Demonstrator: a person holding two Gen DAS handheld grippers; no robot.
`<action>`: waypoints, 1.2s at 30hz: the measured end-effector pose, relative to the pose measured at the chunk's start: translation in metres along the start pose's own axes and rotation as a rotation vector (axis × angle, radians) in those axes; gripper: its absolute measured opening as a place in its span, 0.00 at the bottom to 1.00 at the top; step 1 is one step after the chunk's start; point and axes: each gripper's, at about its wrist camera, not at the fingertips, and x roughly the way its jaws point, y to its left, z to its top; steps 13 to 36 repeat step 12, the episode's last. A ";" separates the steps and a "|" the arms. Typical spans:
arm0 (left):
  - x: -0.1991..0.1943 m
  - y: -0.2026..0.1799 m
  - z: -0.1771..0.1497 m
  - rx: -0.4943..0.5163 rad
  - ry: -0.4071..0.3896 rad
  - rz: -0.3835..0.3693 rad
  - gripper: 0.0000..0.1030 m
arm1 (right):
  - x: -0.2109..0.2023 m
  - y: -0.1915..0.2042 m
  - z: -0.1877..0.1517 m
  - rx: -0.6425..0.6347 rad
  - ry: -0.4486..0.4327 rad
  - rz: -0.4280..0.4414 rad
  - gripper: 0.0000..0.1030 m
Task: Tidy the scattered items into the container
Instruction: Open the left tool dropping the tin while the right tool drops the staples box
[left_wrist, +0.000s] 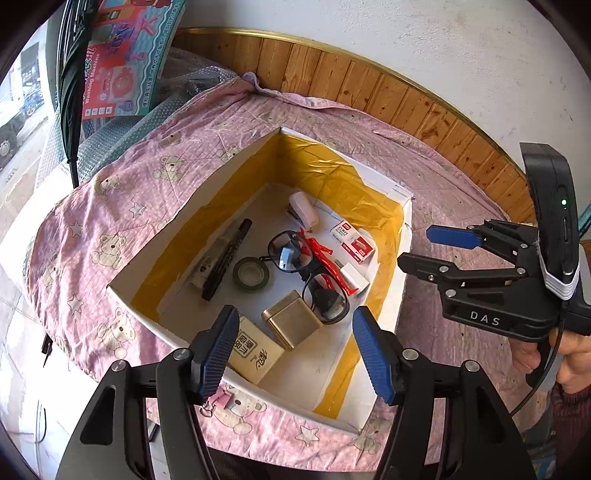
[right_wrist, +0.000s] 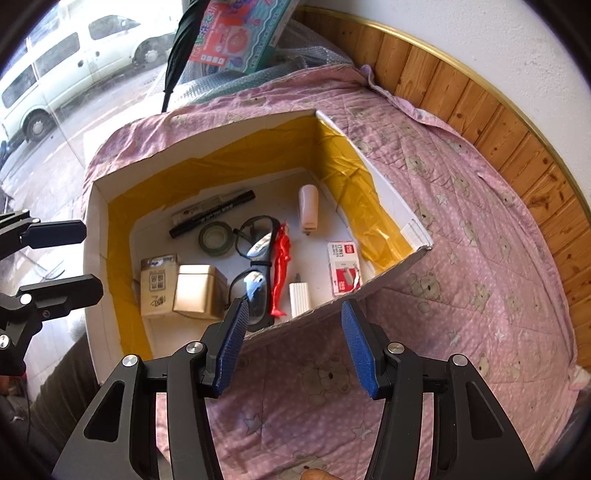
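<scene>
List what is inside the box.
In the box: marker, tape roll, glasses, red figure, stapler, staples packet, gold tin, tea carton, small white block. Anything beneath them is hidden.

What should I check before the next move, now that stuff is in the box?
1. Left gripper empty and open: ok.
2. Right gripper empty and open: ok.
3. Items inside the box, including glasses, marker, tape roll, gold tin: ok.
4. Pink binder clip lies on the quilt outside the box, by the left fingers: not ok.
5. Rest of quilt free of strays: cannot tell, the grippers hide part of it.
</scene>
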 end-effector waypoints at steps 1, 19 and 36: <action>-0.003 -0.002 -0.003 0.000 0.002 -0.002 0.65 | 0.000 0.002 -0.003 -0.007 0.010 0.008 0.54; -0.032 -0.017 -0.025 -0.004 -0.026 -0.026 0.65 | -0.011 0.021 -0.022 -0.062 0.043 0.005 0.56; -0.032 -0.017 -0.025 -0.004 -0.026 -0.026 0.65 | -0.011 0.021 -0.022 -0.062 0.043 0.005 0.56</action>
